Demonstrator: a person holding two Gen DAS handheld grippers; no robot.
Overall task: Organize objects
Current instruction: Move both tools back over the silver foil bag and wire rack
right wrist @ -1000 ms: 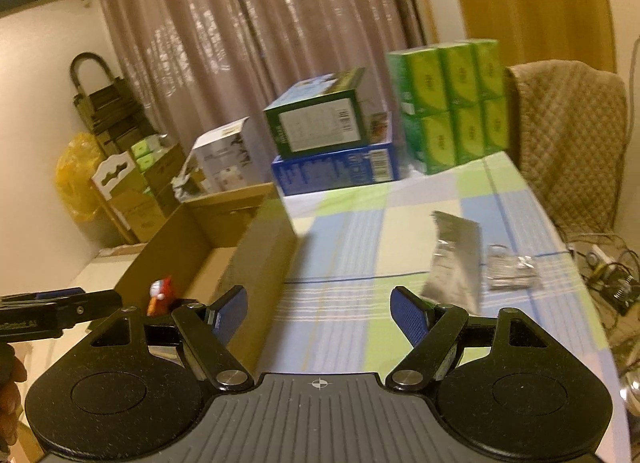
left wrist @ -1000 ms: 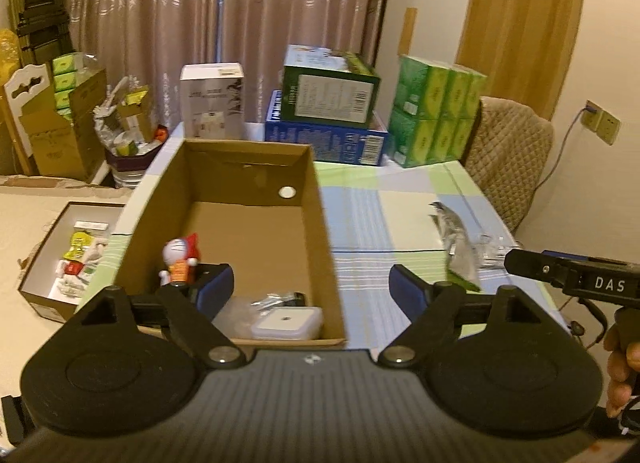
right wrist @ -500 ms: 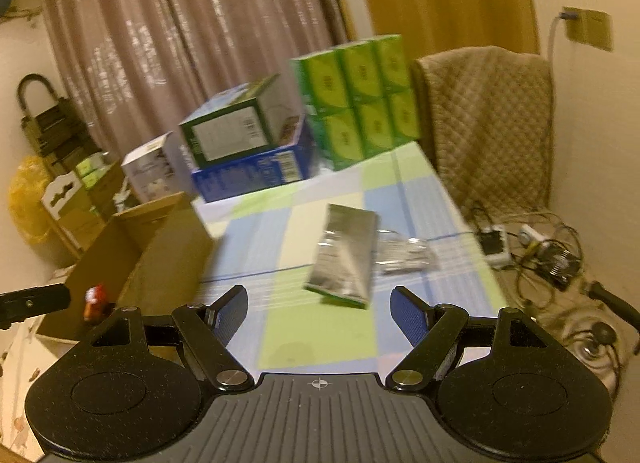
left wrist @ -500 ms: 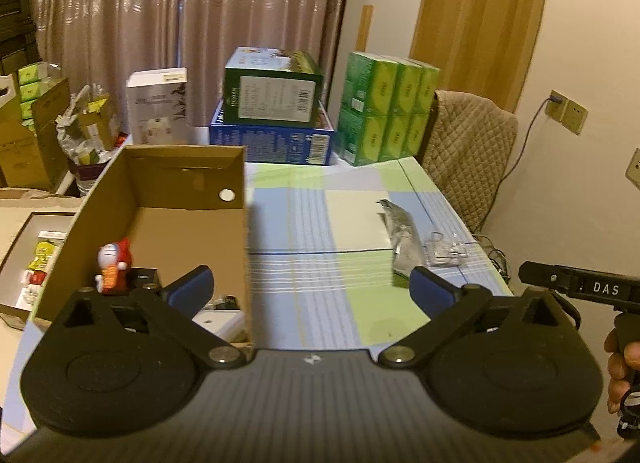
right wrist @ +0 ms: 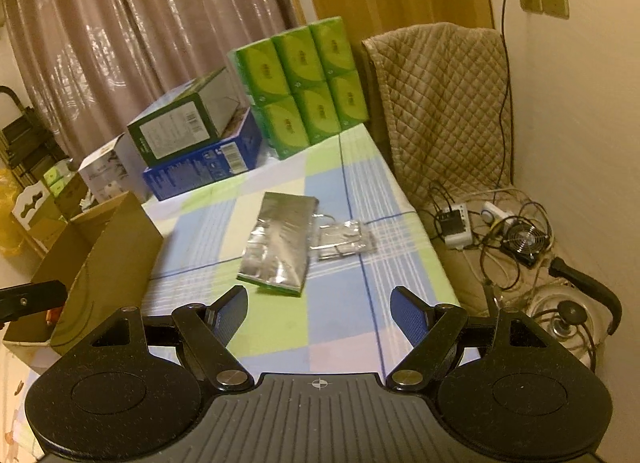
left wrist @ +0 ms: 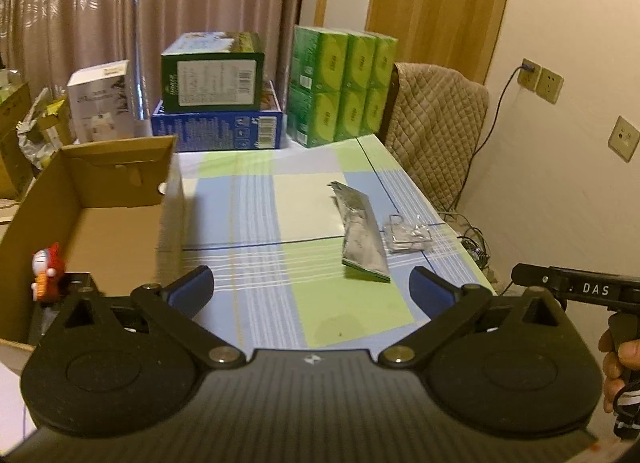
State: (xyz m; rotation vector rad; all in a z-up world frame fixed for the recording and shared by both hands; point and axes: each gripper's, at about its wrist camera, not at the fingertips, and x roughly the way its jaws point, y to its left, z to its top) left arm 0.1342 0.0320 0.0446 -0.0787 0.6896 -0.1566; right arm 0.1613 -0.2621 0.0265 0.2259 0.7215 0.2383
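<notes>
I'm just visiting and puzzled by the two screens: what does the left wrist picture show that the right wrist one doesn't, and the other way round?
Only the left wrist view looks inside the cardboard box, where a small red and white toy figure stands.

Only the right wrist view shows the floor clutter: a small fan and tangled cables.

Both show the silver foil pouch on the checked tablecloth and the stacked green packs.
</notes>
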